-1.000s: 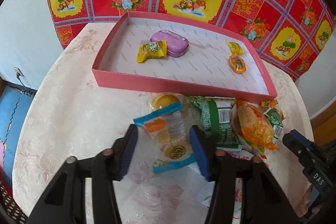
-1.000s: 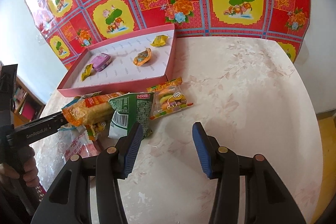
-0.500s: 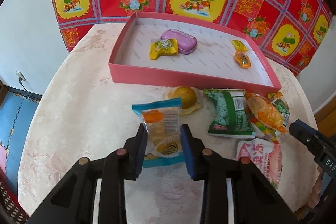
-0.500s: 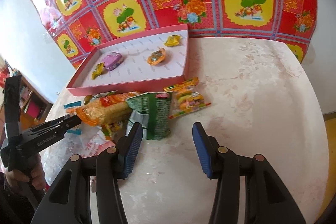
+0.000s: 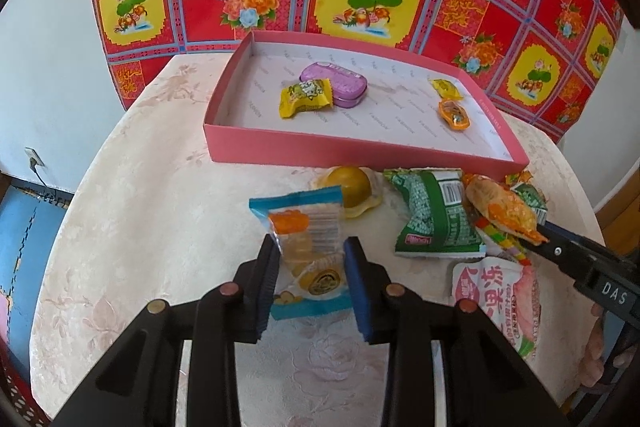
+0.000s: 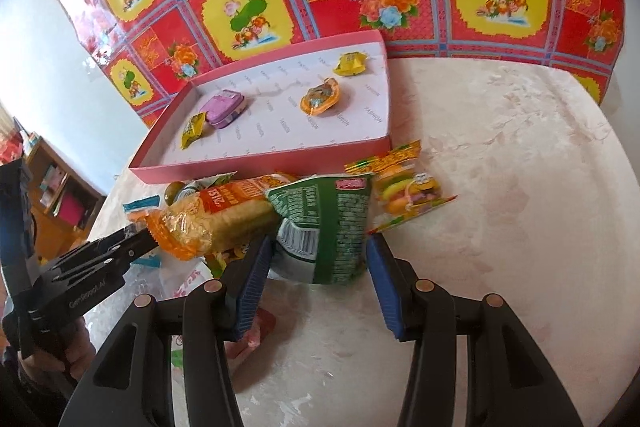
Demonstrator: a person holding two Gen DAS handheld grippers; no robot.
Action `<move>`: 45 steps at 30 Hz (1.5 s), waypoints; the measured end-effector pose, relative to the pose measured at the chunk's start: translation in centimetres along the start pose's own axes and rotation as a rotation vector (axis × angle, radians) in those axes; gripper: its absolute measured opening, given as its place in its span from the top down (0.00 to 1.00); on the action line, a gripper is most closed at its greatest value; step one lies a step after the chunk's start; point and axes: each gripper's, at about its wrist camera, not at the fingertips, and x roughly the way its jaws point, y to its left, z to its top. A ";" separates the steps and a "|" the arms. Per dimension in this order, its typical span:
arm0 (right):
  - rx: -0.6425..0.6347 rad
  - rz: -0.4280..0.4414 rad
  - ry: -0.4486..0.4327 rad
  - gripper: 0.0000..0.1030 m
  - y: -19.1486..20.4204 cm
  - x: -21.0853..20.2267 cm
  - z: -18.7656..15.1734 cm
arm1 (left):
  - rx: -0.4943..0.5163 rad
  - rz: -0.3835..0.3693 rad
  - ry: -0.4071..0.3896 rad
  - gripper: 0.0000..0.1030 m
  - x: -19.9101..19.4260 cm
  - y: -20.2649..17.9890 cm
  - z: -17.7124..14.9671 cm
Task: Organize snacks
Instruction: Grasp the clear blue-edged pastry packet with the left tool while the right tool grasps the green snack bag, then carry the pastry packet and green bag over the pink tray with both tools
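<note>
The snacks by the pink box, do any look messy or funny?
Yes. Outside the pink box, several packets lie heaped on each other: the orange cracker pack rests across the green packet, which overlaps the gummy bag. Inside the box, four small treats lie neatly apart.

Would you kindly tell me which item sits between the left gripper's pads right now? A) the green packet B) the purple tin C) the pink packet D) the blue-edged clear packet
D: in the left wrist view the left gripper has both pads pressed against the blue-edged clear packet, raised off the table.
</note>
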 end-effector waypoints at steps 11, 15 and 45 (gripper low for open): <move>0.001 -0.027 -0.032 0.62 -0.2 -0.5 -0.3 | 0.015 -0.012 -0.013 0.67 -0.3 0.1 0.0; -0.009 -0.027 -0.040 0.63 0.0 -0.8 -0.4 | 0.009 -0.031 -0.015 0.68 -0.4 0.4 -0.1; -0.041 -0.014 -0.146 0.63 1.4 -6.5 1.4 | 0.023 -0.101 -0.103 0.68 -5.3 -0.9 2.3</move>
